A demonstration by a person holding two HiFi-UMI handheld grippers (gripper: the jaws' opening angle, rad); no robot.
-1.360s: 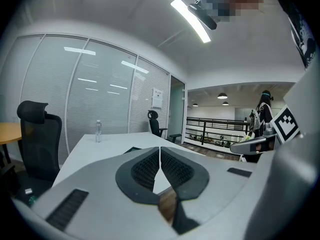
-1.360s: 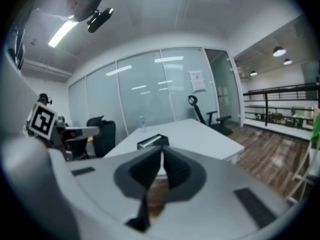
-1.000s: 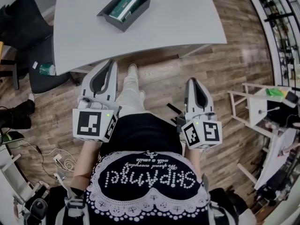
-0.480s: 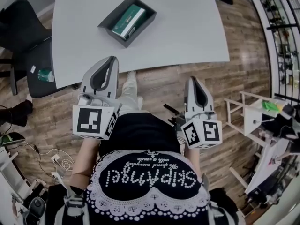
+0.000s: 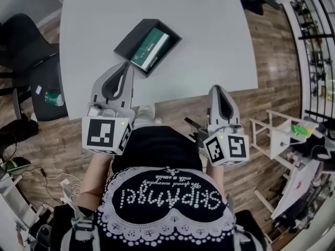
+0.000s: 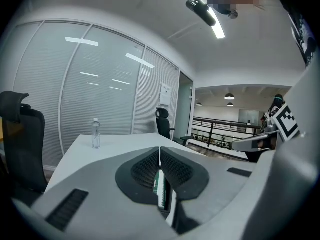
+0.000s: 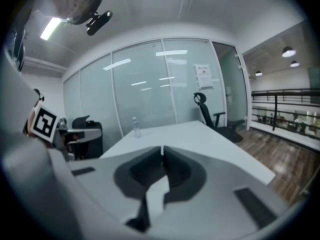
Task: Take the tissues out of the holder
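Observation:
A dark open holder [image 5: 131, 38] lies on the white table [image 5: 209, 30], with a green tissue pack [image 5: 151, 48] inside it. My left gripper [image 5: 125, 68] is shut with nothing in it, its tip just over the table's near edge, short of the holder. In the left gripper view the shut left gripper [image 6: 160, 151] points at the holder [image 6: 169, 204], and the green pack [image 6: 160, 186] shows below the tips. My right gripper [image 5: 216, 90] is shut and holds nothing, at the table's edge to the right of the holder. The right gripper view shows the right gripper [image 7: 162, 151] over bare tabletop [image 7: 210, 139].
A black office chair [image 5: 26, 41] stands left of the table, and another one [image 6: 162, 121] at its far side. A water bottle [image 6: 95, 133] stands on the far end. A white frame stand [image 5: 277, 135] is on the right; cables [image 5: 68, 184] lie on the wooden floor.
Both grippers have moved forward to the table, still shut. The holder and table edge now sit lower in the head view, closer to the gripper tips.

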